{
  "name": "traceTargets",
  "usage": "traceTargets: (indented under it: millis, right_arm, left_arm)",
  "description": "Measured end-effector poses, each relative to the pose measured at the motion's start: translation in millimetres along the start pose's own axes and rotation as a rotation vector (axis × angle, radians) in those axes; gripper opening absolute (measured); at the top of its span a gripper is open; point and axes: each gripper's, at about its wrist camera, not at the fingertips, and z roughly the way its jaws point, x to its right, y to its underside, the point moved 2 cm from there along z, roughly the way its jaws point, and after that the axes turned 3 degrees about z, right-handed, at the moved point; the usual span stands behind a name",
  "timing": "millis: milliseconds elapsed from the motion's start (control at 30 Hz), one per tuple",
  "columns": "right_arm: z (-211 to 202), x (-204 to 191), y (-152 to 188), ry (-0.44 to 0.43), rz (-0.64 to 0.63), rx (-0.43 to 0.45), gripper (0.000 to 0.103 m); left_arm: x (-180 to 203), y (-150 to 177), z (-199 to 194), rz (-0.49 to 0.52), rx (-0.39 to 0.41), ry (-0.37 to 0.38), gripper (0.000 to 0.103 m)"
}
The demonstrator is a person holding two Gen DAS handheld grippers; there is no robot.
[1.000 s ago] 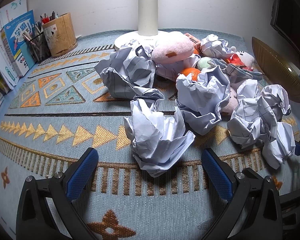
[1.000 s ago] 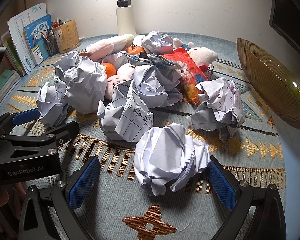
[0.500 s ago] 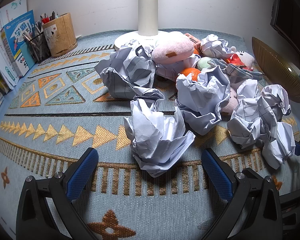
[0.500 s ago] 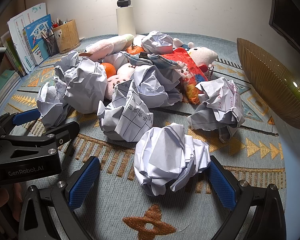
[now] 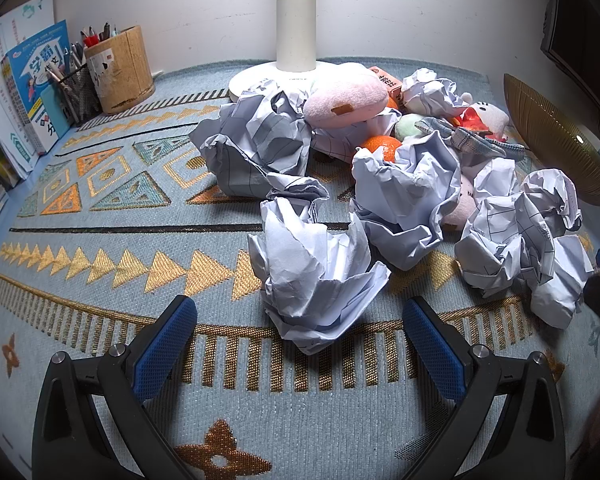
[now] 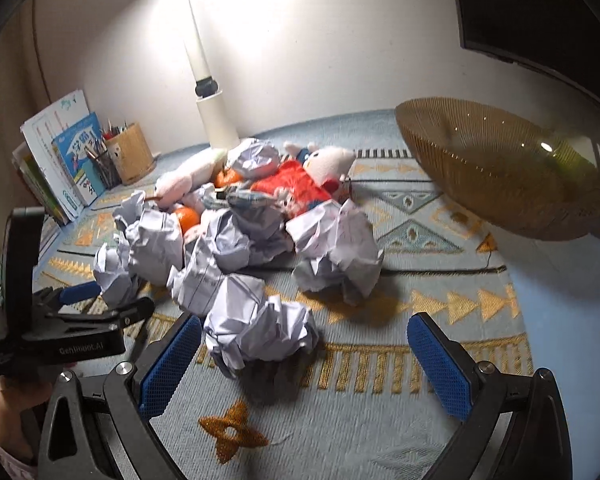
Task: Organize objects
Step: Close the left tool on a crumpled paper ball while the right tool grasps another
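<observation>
Both wrist cameras are looking low and close across the patterned mat [image 5: 100, 248] toward the lamp post [image 6: 216, 120], sharing the paper pile [image 5: 404, 196], the right view from farther right.

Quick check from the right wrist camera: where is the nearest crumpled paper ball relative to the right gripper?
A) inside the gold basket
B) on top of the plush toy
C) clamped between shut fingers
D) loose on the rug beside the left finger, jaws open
D: the paper ball lies on the rug next to the left finger of the open right gripper, not clamped.
</observation>
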Motion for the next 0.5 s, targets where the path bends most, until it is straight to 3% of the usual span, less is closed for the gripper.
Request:
traceTargets:
  millis: [67, 200, 300, 333, 367, 400, 500]
  right_arm:
    - [3, -4, -2, -0.020, -0.021, -0.016, 0.103]
    - [13, -15, 16, -0.149, -0.017, -0.089, 0.103]
    - [22, -25, 16, -0.115, -0.045, -0.127, 0.102]
    - [25, -27, 16, -0.112, -0.039, -0.133, 0.097]
    - [29, -28, 16, -0.125, -0.029, -0.146, 0.076]
    - [29, -30, 15, -0.104, -0.032, -0.138, 0.053]
    - [31, -36, 17, -0.142, -0.055, -0.144, 0.054]
  left_arm:
    - [0, 0, 0, 0.000, 0.000, 0.000, 0.103]
    - [1, 2, -2, -0.003, 0.001, -0.005, 0.103]
    - [0, 2, -3, -0.008, 0.005, -0.004, 0.101]
    - [0, 2, -6, -0.004, 0.021, 0.009, 0.094]
    - [0, 2, -13, 0.002, 0.054, 0.019, 0.057]
    - [0, 2, -16, 0.003, 0.071, 0.038, 0.036]
    - [-10, 3, -22, -0.055, 0.109, 0.111, 0.035]
